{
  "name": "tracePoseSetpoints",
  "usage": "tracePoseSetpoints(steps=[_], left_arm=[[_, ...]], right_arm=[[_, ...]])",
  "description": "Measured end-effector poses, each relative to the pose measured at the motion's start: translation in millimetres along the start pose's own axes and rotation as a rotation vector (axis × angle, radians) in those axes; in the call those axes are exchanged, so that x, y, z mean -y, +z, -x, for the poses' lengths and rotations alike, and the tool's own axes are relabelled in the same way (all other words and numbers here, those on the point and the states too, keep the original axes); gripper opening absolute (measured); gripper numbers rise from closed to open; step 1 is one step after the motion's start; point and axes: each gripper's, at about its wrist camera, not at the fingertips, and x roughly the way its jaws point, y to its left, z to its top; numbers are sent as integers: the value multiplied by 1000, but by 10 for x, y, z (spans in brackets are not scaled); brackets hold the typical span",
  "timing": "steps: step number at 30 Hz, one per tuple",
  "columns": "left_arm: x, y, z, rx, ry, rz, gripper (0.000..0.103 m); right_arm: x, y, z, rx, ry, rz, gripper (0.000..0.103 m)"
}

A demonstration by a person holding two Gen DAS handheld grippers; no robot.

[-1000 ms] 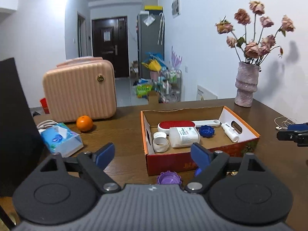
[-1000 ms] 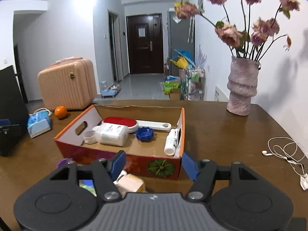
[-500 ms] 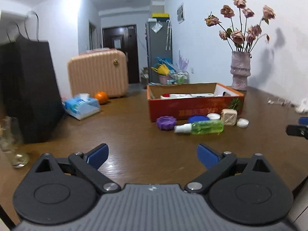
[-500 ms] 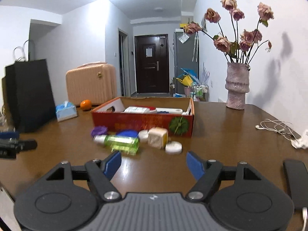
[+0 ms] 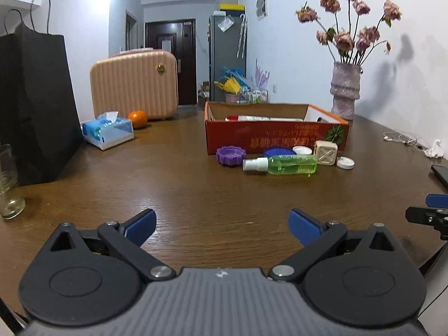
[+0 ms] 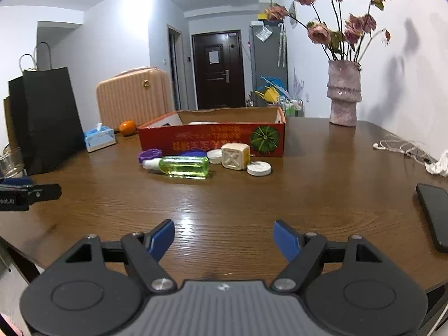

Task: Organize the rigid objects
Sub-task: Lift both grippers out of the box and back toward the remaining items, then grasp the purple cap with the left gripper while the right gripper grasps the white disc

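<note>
Jaws of left gripper [image 5: 222, 225] and right gripper [image 6: 224, 236] released, empty, well short of green bottle [image 6: 184, 167].

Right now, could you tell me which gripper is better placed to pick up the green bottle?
Probably the right gripper. The green bottle lies nearly straight ahead of its open jaws, while it sits off to the right of the left gripper. Both are empty.

The left gripper [image 5: 221, 225] is showing a ribbed grey housing with a small white mark; black linkage arms are pivoting on silver screws beside two round black discs; blue pads [image 5: 140, 225] are capping its fingers; the right gripper [image 6: 224, 236] is wearing the same grey, black and blue build.
</note>
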Motion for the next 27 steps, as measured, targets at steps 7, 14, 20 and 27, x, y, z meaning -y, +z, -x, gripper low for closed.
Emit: tracePoseSetpoints(steps=[7,14,20,27], left_arm=[[24,297,-506,-16,3,-10,103],[32,725,-1291,-68,-41,34,102],[52,942,-2014,-142,-58,29,100],[38,934,-2446,-201,-29,29,77]], right_arm=[[153,89,-276,-31,-48,-27,75],[271,422,-686,-47,-66,-5,70],[403,724,-1235,-80,-74,-10,66],[527,908,-1843,-148,-86,-5,62]])
